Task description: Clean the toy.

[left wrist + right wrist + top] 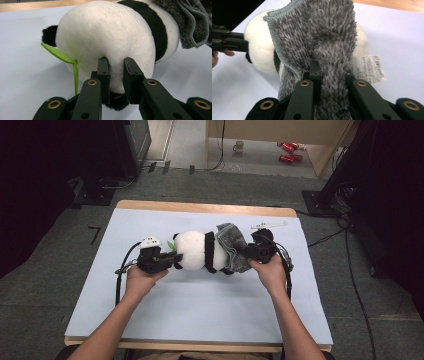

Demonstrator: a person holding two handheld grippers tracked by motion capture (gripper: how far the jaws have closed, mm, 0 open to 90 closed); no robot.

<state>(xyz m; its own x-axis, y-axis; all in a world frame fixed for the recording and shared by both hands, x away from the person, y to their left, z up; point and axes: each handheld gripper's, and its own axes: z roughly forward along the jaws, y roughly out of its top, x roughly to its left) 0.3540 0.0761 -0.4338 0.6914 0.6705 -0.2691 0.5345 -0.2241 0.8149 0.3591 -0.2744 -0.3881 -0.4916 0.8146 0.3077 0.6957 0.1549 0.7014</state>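
- Lying on its side mid-counter (150, 320): plush panda (192, 250), a grey fuzzy cloth (232, 247) draped over its far end.
- Left gripper (175, 261) pinching a fold of the panda's white plush between its pads.
- Right gripper (250, 254) clamped on a bunched fold of the cloth.
- White printed tag (368, 68) just beside the cloth.

Grey carpet floor (45, 285) around a wood-edged table (205, 208) with pale blue top; a mug (238, 146) and red cans (290, 151) lie beyond, cables (357, 285) at right.
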